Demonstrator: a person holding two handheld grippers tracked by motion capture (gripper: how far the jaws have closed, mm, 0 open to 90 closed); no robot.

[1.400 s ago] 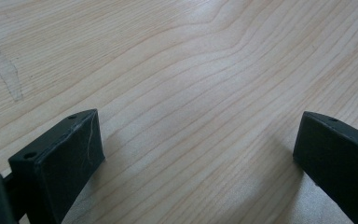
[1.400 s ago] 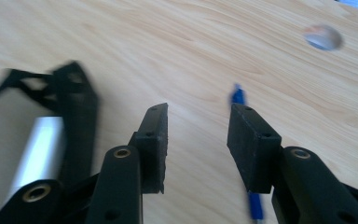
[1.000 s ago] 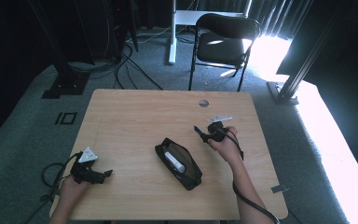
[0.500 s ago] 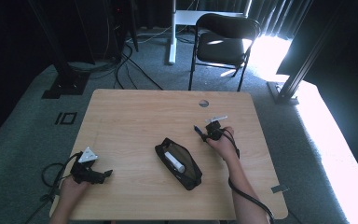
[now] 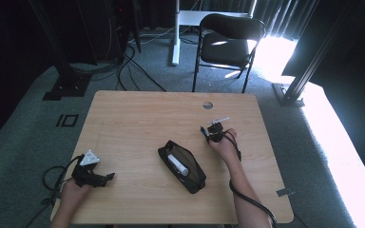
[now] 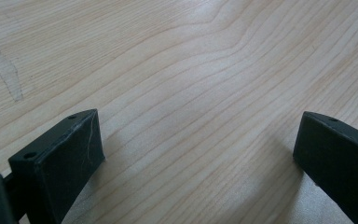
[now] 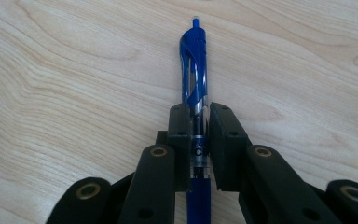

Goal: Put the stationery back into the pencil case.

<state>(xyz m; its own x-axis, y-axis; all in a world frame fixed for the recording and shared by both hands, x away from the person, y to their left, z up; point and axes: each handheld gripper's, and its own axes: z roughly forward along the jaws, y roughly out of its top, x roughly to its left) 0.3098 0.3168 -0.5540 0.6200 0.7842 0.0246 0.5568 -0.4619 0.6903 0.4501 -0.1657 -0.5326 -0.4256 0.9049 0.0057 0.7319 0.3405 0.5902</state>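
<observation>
Carry step. Right gripper (image 7: 199, 144) clamped on blue pen (image 7: 195, 70), at 2 o'clock from open pencil case (image 5: 182, 166) mid-table. Left gripper (image 6: 196, 154) wide, empty, at 8 o'clock. Next: swing pen over case, release.

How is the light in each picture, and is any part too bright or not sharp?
High view: sunlight burns out the floor at the right, the background is dark. Right gripper view: even light, the blue pen in the right gripper is sharp. Left gripper view: soft shadows beside the left gripper, the table grain is clear.
</observation>
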